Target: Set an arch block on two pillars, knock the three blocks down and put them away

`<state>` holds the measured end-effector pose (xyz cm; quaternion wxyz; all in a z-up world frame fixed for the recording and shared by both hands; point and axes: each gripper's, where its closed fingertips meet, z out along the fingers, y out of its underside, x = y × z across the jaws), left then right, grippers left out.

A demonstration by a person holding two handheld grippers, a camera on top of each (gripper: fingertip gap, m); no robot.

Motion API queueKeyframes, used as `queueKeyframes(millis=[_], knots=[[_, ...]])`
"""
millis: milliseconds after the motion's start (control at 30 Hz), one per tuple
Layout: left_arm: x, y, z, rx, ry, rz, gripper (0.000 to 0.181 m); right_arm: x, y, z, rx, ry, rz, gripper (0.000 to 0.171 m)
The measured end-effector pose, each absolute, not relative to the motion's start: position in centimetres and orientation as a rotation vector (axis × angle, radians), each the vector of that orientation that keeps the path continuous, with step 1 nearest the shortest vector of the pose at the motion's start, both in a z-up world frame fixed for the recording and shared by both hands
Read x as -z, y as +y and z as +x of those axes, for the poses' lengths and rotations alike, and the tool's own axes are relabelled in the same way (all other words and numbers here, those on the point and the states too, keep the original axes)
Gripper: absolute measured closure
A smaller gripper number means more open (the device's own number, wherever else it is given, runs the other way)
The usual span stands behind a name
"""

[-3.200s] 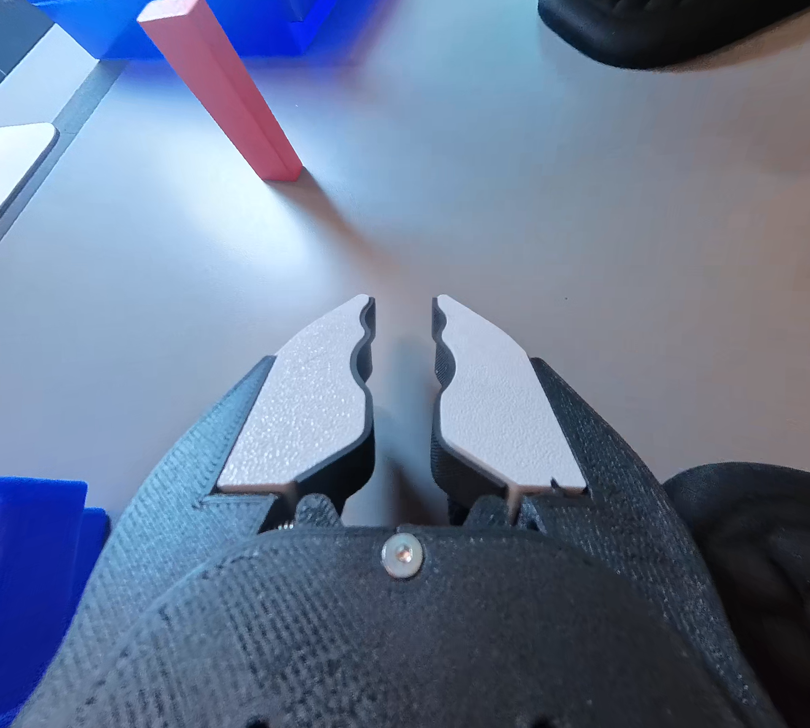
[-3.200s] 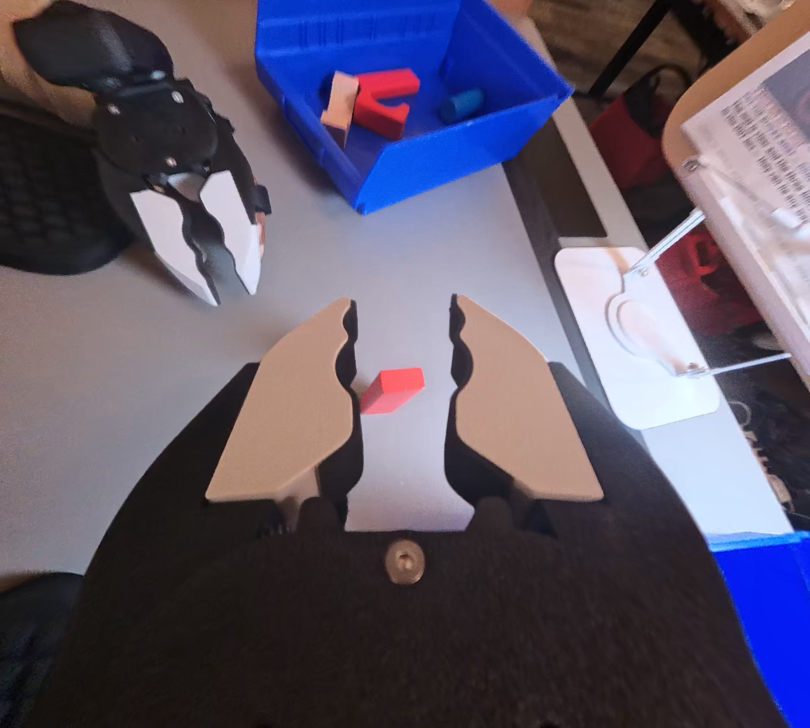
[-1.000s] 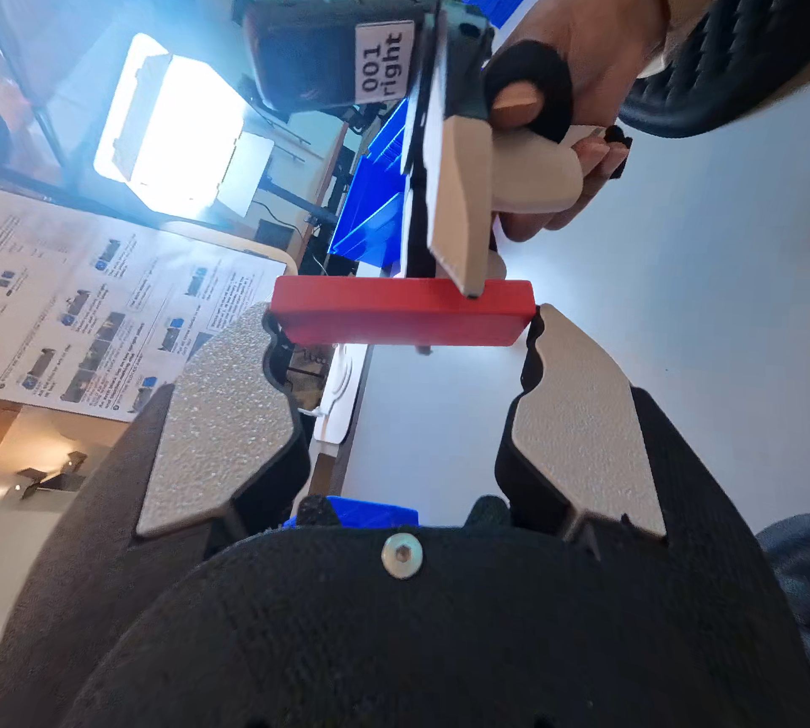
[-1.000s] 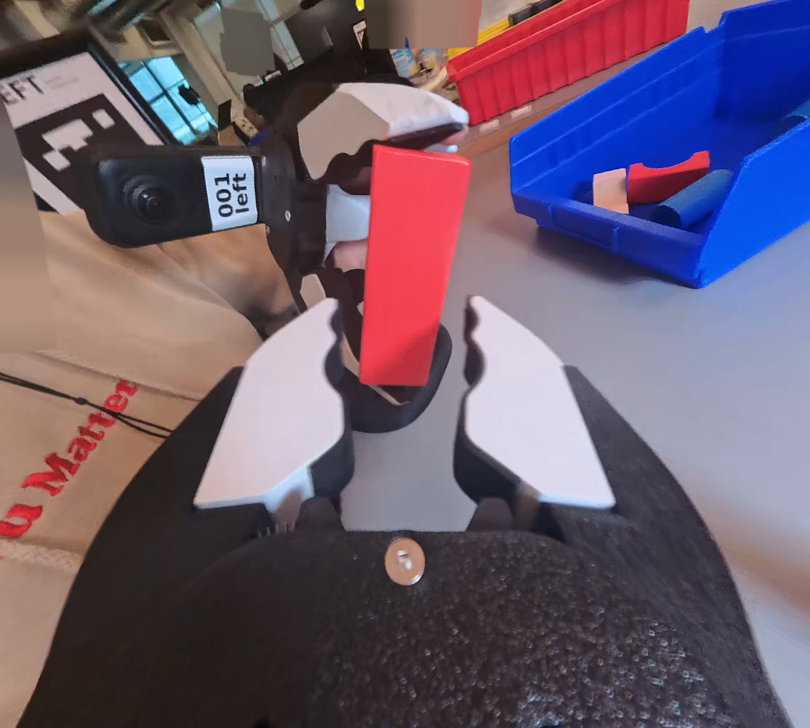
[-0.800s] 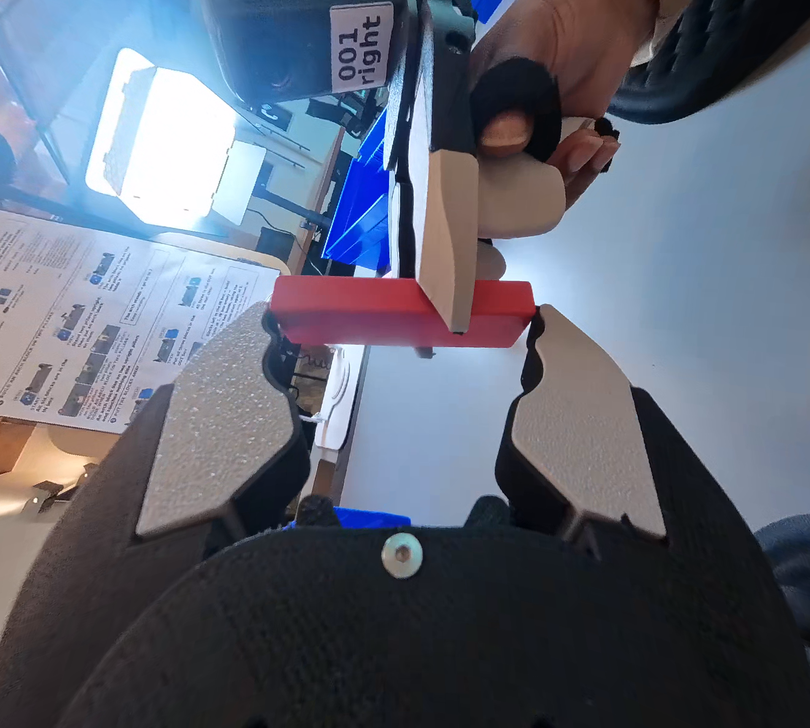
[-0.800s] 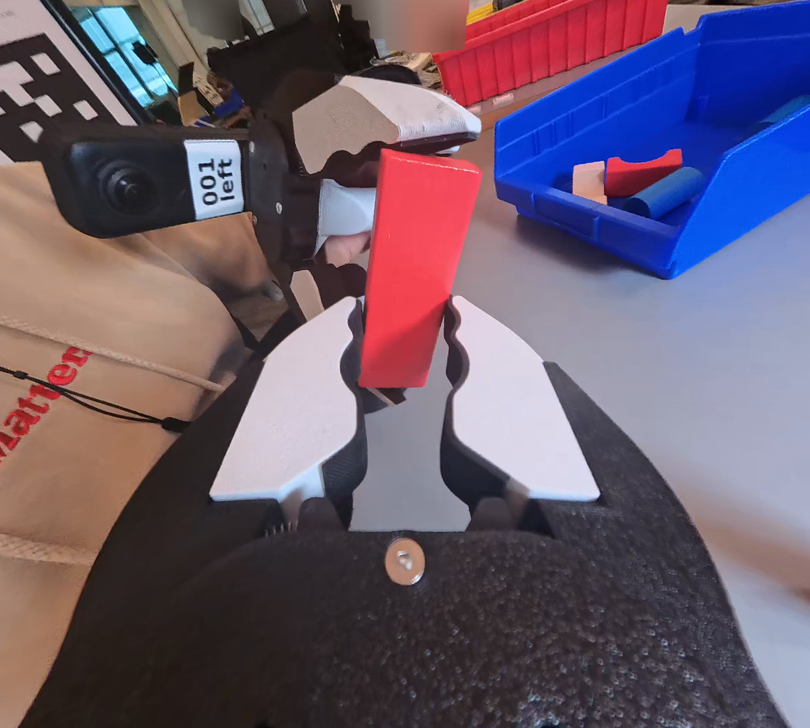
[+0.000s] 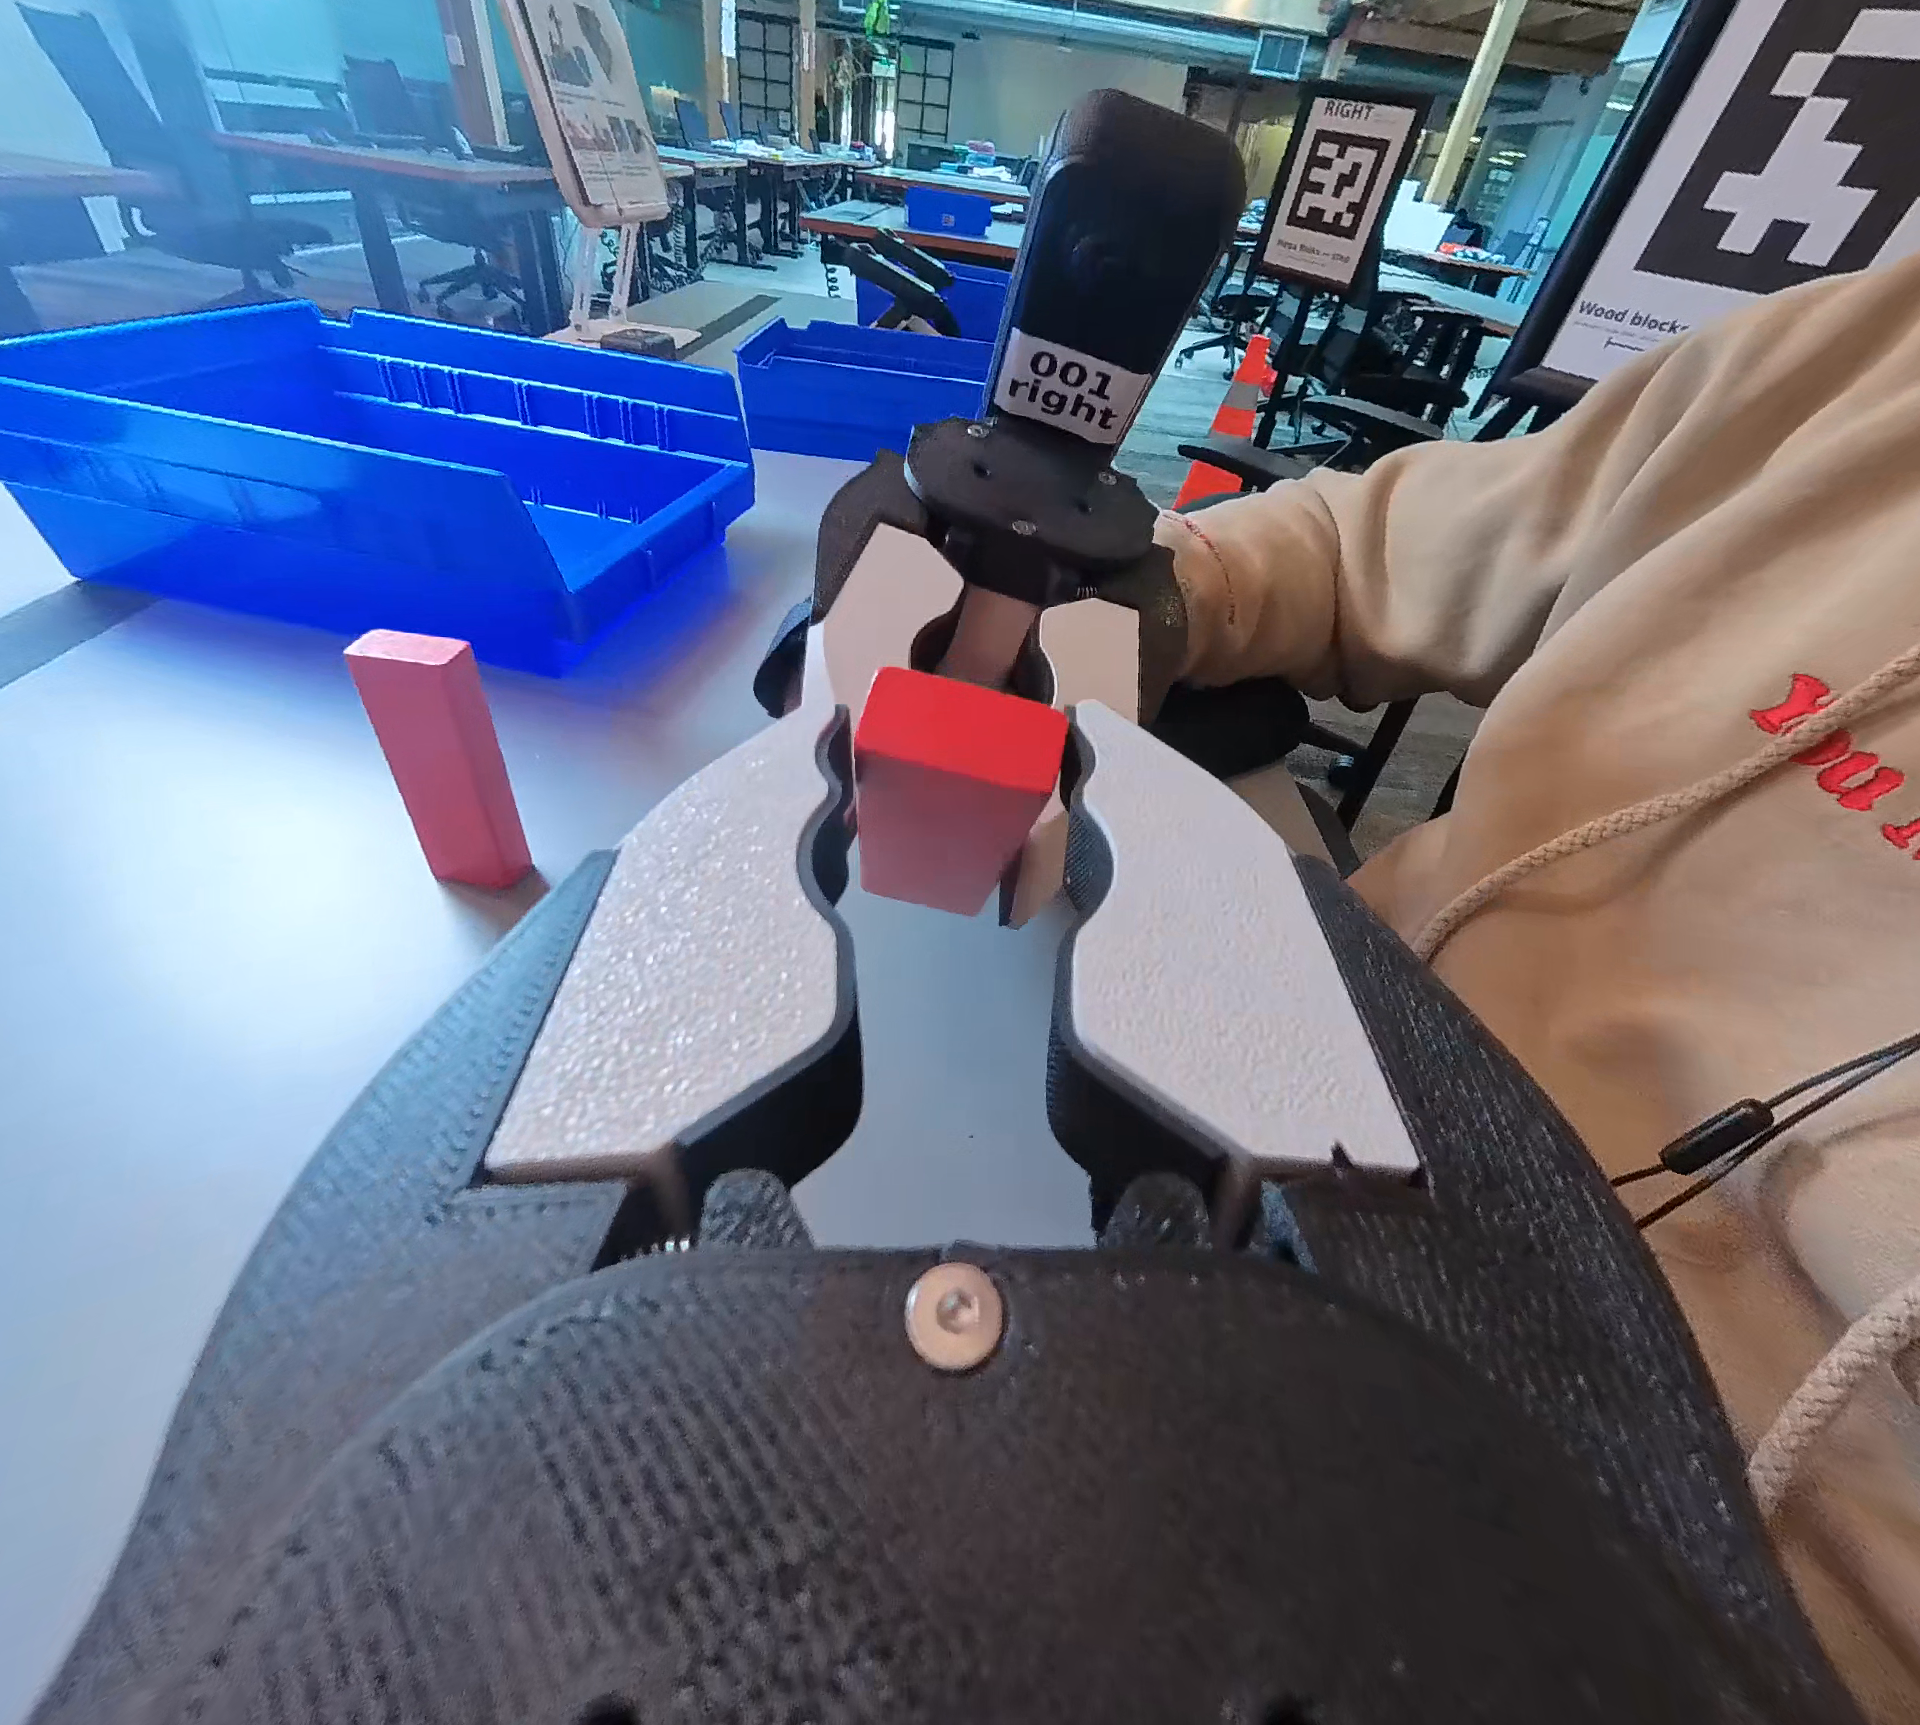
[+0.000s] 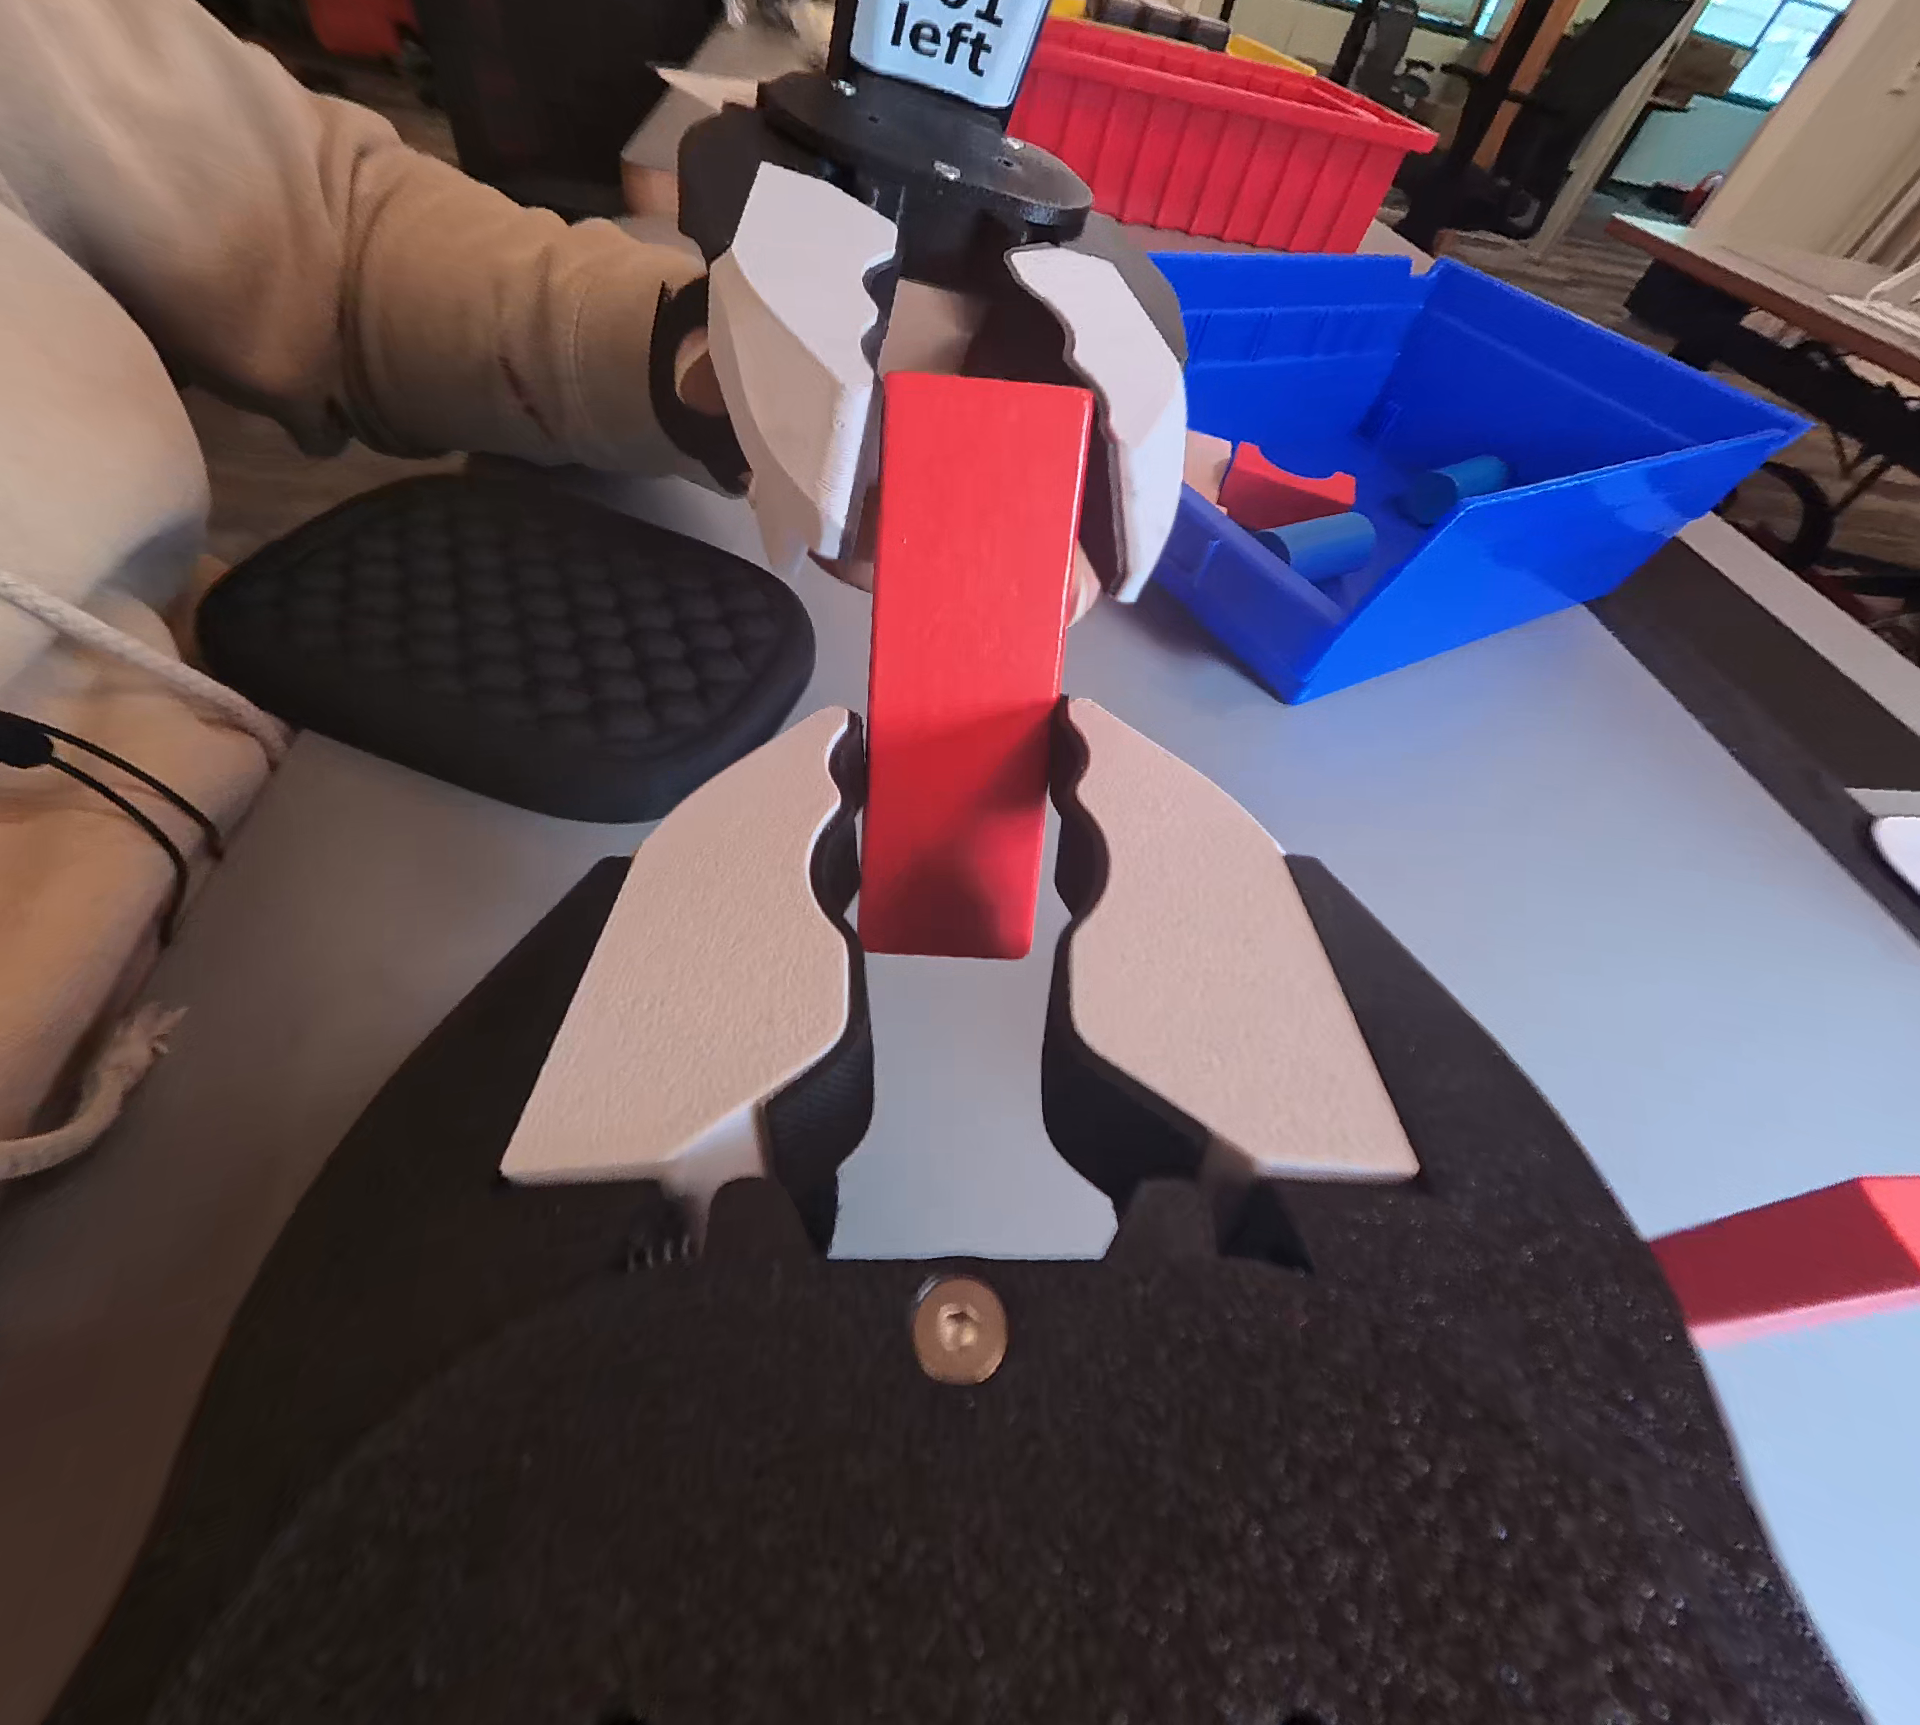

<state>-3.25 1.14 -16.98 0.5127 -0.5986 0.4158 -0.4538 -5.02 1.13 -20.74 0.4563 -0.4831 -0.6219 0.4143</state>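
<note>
The grey tabletop (image 7: 187, 1000) stretches out under me, with a padded black cushion (image 8: 499, 636) lying on it near my left sleeve. Farther back sits the blue bin (image 8: 1558, 532), holding a red arch block (image 8: 1283, 482) and blue cylinders (image 8: 1320, 545). A pinkish-red pillar (image 7: 436, 756) stands upright and alone on the tabletop in front of the bin. Between my hands is the second pillar, a bright red block (image 8: 966, 667), held upright above the tabletop. My left tongs (image 7: 951, 776) pinch one end of it, pads pressed to its sides, and my right tongs (image 8: 956, 740) clamp the other end, so both grip the same block, facing each other and almost touching.
</note>
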Motion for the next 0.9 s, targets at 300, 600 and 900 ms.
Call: queueKeyframes(millis=[300, 600, 900], knots=[[16.4, 1.0, -3.7, 1.071, 0.996, -1.387, 0.146, 19.9, 1.0, -4.6, -1.139, -1.488, -1.181, 0.137], [17.0, 2.9, -3.3, 0.848, 1.111, -1.486, 0.148, 21.5, 3.4, -3.6, -0.925, -1.583, -1.287, 0.128], [19.5, 12.3, -3.2, 0.727, 1.141, -1.692, 0.148, 21.2, 9.7, 2.0, -0.742, -1.479, -1.447, 0.128]])
